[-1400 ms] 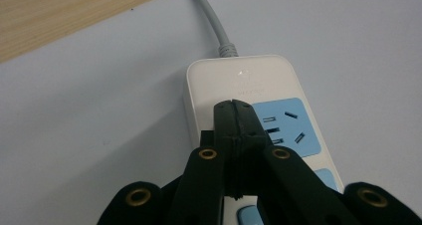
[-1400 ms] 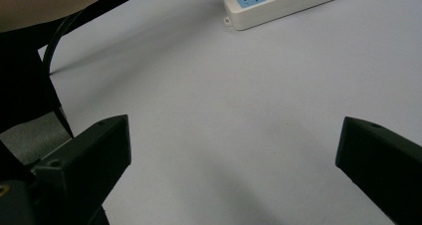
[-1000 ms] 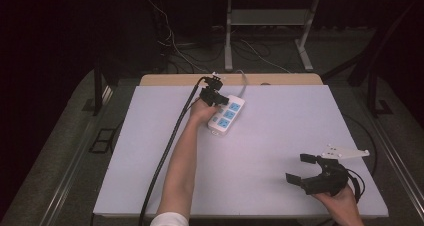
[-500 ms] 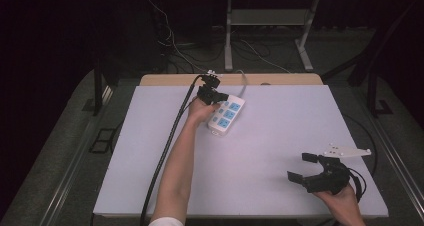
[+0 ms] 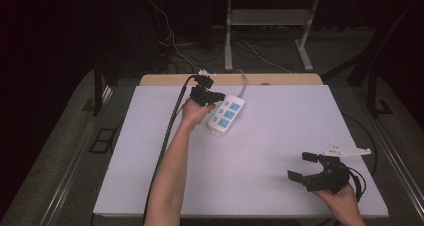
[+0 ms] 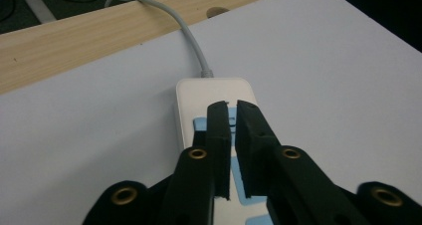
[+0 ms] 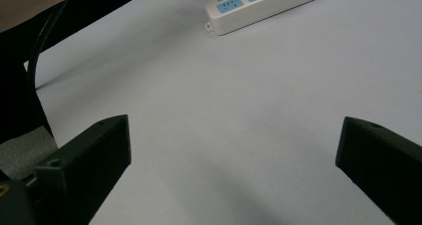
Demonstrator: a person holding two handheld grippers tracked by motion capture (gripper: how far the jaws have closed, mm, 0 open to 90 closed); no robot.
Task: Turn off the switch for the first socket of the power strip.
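Easing apart just now, the left gripper (image 6: 232, 105), with only a thin slit between the pads and nothing caught in it. Hovering over the blue sockets of the power strip (image 5: 227, 115), which lies flat toward 11 o'clock on the table (image 5: 280, 136), cord trailing off toward 12. Reads as a let-go after a press or nudge on the strip, so probably that step done and the strip left where it lies. Parked at 4 o'clock as a second ago, the right gripper (image 5: 301, 166): spread wide, empty, well apart from the strip.
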